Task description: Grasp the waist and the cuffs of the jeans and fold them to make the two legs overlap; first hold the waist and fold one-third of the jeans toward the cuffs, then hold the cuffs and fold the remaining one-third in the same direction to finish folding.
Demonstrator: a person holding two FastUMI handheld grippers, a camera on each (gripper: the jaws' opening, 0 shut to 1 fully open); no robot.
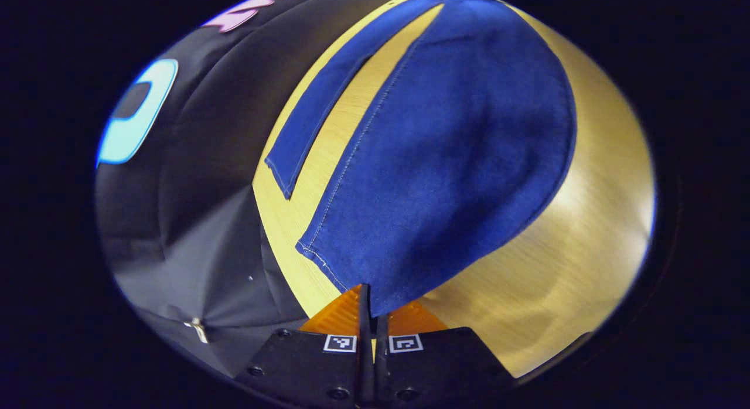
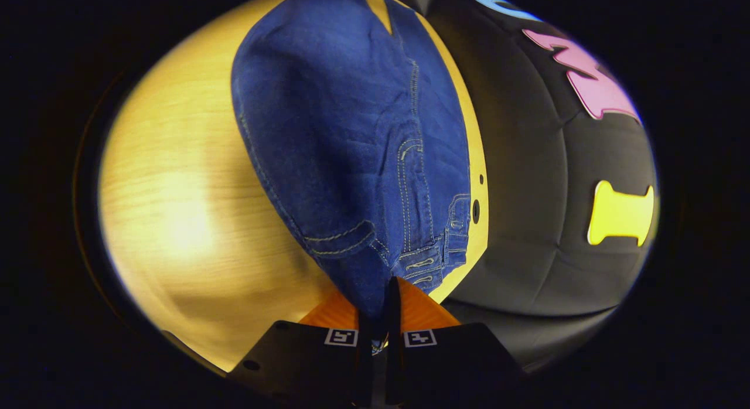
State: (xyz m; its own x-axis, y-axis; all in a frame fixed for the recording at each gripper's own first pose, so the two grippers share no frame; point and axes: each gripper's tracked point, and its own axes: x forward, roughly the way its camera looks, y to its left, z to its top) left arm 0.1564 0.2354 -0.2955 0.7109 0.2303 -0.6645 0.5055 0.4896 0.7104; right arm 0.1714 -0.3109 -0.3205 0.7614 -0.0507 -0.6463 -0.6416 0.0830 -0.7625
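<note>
Both tongs, left and right, apparently pinching jeans, fingertips half-hidden.

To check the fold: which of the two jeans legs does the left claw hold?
The near leg, whose cuff edge sits between the left claw. The far leg lies flat on the table.

light wooden table, black cloth wall

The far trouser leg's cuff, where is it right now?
In the left gripper view the cuff lies flat on the wooden table, left of the lifted leg, near the table's edge.
</note>
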